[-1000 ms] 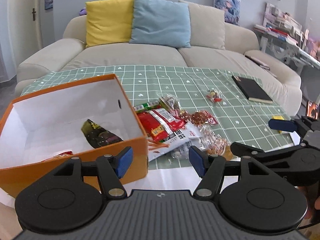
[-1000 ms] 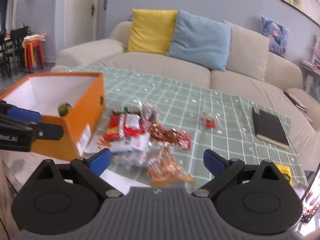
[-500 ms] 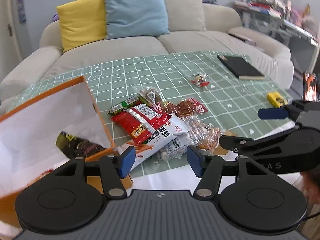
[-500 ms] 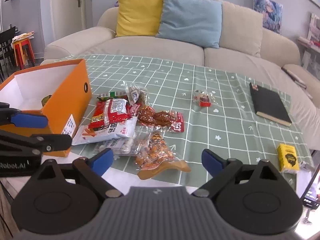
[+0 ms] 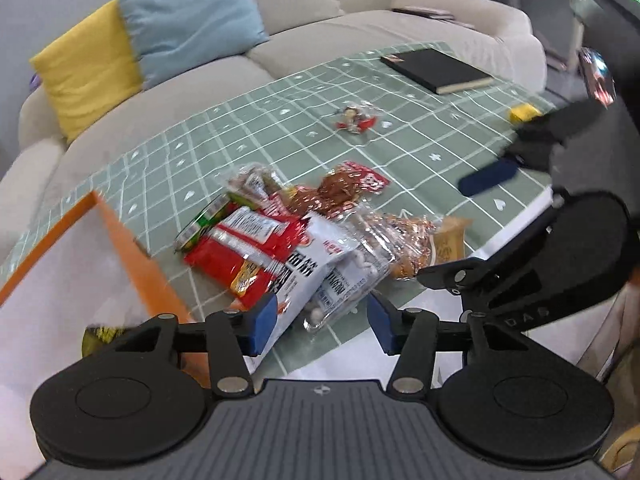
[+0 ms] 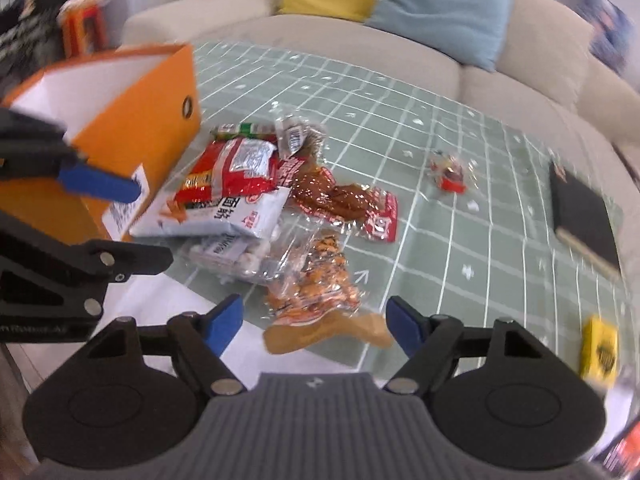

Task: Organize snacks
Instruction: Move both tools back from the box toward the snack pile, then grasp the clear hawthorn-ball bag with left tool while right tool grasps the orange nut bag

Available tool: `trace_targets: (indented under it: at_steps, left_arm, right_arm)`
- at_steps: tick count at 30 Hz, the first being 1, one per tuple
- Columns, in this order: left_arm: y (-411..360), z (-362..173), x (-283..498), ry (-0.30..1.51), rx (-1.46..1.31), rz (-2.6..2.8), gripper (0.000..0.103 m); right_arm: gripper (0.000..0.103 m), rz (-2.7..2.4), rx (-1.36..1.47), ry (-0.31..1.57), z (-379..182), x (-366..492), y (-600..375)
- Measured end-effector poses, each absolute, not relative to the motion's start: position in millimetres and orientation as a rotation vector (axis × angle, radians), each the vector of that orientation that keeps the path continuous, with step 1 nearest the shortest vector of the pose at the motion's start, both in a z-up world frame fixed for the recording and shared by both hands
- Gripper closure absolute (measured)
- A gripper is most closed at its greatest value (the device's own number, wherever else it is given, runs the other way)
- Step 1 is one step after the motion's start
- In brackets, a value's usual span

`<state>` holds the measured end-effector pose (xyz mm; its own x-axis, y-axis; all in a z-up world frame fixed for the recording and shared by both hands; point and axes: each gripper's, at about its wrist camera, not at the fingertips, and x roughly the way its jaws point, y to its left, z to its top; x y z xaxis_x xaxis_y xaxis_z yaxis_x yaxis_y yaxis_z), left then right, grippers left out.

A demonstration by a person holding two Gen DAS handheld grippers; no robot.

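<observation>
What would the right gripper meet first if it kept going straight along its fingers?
Probably the clear packet of orange snacks, which lies just ahead between the open right gripper fingers; depth is hard to judge.

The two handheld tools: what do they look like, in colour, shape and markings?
Both look alike. The left tool and the right tool are matte black, with two round discs, a ribbed grey centre plate with a small logo, silver rivets, and blue pads on the fingers. Pale lettering on their sides is too blurred to read.

- A black notebook (image 6: 582, 220) lies on the desk's green checked cloth (image 6: 480, 240).
- Yellow cushion (image 5: 88, 68) and blue cushion (image 5: 192, 20) lean on the beige sofa (image 5: 360, 24).
</observation>
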<state>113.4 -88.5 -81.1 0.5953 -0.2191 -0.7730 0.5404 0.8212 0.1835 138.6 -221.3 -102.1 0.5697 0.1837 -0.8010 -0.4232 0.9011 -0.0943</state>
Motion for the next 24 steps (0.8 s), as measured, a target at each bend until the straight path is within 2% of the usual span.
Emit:
trace_targets:
  at_steps: [6,11,16,19,21,24]
  left_arm:
    - [-105.0,-99.1,121.9,0.856,0.523,-0.505,0.042]
    - [-113.6,-117.8,133.6,0.912,0.561,-0.497,0.042]
    - [-120.0,-130.6,138.0,0.924,0.582,-0.457,0.046]
    - [-123.1,-133.3,135.7,0.905,0.608,-0.444,0.056]
    - [-124.1,-133.4,135.1,0.896,0.616,-0.423,0.068]
    - [-122.1,-130.8,134.3,0.892,0.598,-0.417,0.074]
  right_arm:
    - [0.027,0.423,-0.388,0.926,-114.8,154.7,-223.7]
    - [0.026,0.414,-0.324,0.956,-124.1,168.2,-231.8]
    - [0.026,0.410,-0.276,0.984,-130.7,172.9,-232.9]
    - [0.029,0.413,-0.225,1.015,-134.3,177.1,-234.7]
    - [0.029,0.414,-0.192,1.031,-135.4,178.3,-236.1]
    - [0.031,0.418,-0.159,1.054,-135.8,178.4,-238.4]
